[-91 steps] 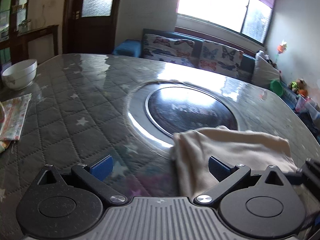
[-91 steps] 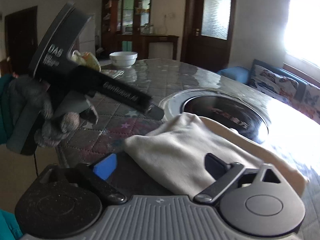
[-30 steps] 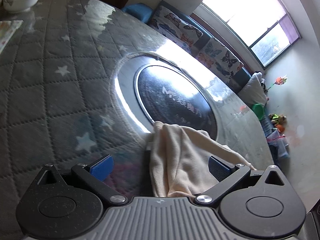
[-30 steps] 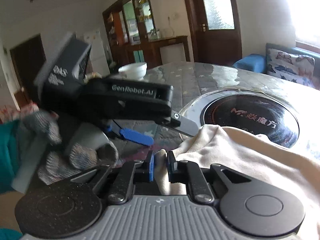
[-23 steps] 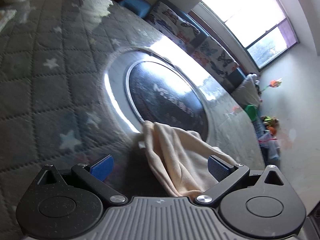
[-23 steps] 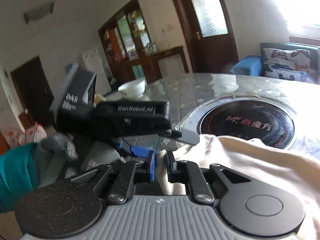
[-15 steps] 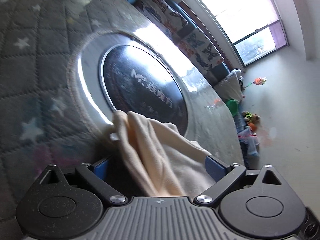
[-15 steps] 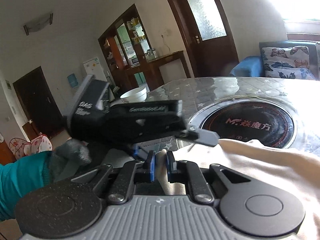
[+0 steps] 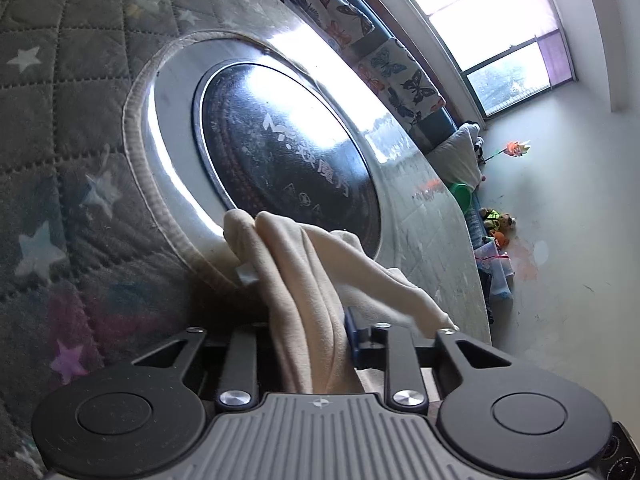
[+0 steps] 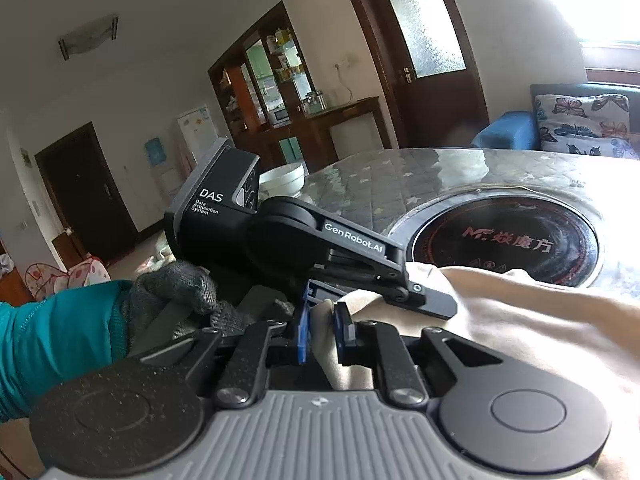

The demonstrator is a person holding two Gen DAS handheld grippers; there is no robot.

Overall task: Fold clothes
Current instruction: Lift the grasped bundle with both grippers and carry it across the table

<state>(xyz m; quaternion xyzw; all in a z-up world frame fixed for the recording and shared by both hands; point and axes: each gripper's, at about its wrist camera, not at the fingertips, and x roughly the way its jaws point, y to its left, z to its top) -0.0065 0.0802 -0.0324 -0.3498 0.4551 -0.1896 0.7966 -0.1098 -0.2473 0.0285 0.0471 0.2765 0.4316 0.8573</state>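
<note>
Cream garment [image 9: 312, 280] between closing left gripper [image 9: 310, 330] and opening right gripper [image 10: 322, 332].

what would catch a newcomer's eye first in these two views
First, the cream soft cloth garment, bunched up between the blue pads of the left tool, whose jaws are closing on it, low in the centre. Just behind it lies the round black glass cooktop set in the star-quilted grey table cover. In the right wrist view, the right tool, jaws opening, has a fold of the same cloth between its pads.

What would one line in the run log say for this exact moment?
step: gathering cream garment | left gripper: closing on fabric | right gripper: opening, fabric between pads | table
</note>
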